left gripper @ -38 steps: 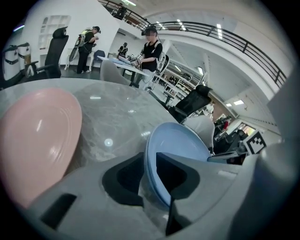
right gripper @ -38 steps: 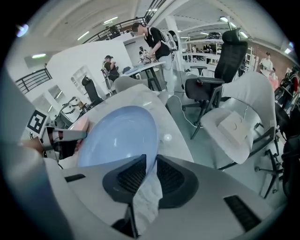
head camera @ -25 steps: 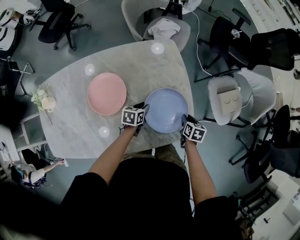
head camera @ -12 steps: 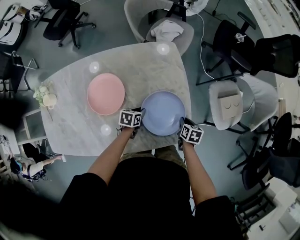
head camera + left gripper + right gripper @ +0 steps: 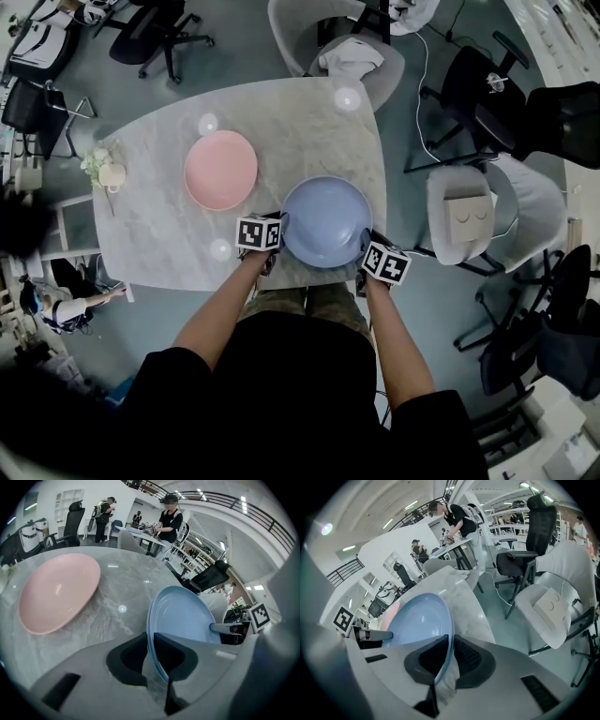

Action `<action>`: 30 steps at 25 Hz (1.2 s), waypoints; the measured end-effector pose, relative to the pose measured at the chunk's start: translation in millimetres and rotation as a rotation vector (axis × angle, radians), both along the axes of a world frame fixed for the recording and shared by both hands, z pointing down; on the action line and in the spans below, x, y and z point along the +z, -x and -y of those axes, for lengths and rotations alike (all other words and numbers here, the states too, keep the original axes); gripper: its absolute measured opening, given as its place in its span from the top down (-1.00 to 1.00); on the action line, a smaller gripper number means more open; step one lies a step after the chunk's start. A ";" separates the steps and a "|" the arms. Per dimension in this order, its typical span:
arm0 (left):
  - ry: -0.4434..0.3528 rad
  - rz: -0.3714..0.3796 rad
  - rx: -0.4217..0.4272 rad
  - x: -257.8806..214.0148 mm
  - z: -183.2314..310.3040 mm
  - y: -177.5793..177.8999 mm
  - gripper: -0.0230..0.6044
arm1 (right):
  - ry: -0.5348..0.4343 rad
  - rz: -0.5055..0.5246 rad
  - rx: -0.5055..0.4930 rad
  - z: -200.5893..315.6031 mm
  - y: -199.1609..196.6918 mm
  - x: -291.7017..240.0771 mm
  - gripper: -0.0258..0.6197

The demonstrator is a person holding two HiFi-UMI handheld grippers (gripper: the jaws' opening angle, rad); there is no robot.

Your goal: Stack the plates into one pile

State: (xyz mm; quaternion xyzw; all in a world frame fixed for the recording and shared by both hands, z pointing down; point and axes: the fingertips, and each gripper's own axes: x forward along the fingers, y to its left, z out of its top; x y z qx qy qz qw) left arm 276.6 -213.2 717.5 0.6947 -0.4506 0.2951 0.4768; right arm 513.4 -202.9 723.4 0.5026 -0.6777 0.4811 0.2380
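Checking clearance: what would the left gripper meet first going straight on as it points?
The blue plate, whose rim the left gripper has just been closing on; beyond it, probably the table.

The jaws of the left gripper and the right gripper, having just been closing, are pinching the blue plate and covering the stretch of rim between them. In the head view the marker cubes are hiding both pairs of jaws. In the right gripper view the blue plate is blocking nearly all of the pink plate. Pale round spots on the table are showing too small to tell
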 end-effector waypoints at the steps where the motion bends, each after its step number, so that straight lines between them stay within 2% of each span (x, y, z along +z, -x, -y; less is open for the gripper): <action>1: -0.003 0.003 -0.013 -3.2 -4.7 1.3 0.75 | -0.006 0.004 -0.019 0.5 1.2 -2.2 0.79; 7: -0.035 0.000 -0.078 -22.5 -33.1 18.6 0.75 | -0.035 0.012 -0.064 -11.4 18.1 -20.5 0.79; 13: -0.062 -0.016 -0.096 -38.4 -56.4 62.1 0.75 | -0.052 -0.001 -0.079 -34.8 61.1 -35.3 0.80; 18: -0.066 -0.057 -0.120 -44.2 -79.2 107.9 0.75 | -0.054 -0.021 -0.092 -52.2 107.0 -47.3 0.80; 30: -0.103 -0.089 -0.118 -55.4 -115.6 247.5 0.74 | -0.068 -0.046 -0.088 -83.7 247.1 -61.3 0.80</action>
